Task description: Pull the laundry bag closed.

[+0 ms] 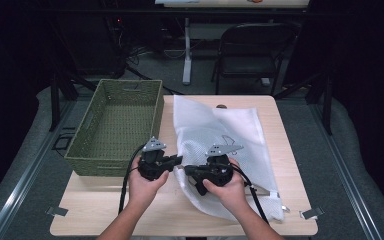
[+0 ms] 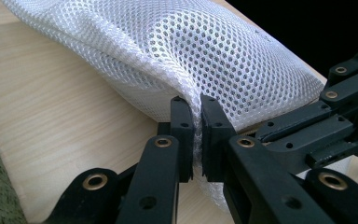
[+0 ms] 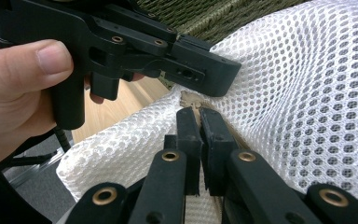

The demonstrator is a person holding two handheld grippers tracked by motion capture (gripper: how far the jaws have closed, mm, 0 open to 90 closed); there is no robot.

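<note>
A white mesh bag (image 1: 230, 135) lies flat on the wooden table (image 1: 130, 205), right of a green woven basket (image 1: 105, 162). Both grippers meet at the bag's left edge near the front. My left gripper (image 1: 178, 160) is shut on a raised fold of the mesh (image 2: 205, 51), which runs down between its pads (image 2: 183, 126). My right gripper (image 1: 187, 170) is shut on the same edge of the mesh (image 3: 317, 93), just beside the left one, with a tan strip (image 3: 190, 99) showing at its tips. A hand (image 3: 23, 88) holds the left gripper (image 3: 219, 77) close above.
The basket stands at the table's left side, overhanging the edge. A folding chair (image 1: 252, 50) and a table leg (image 1: 186, 55) stand beyond the far edge. Bare wood shows in front of the basket and right of the bag.
</note>
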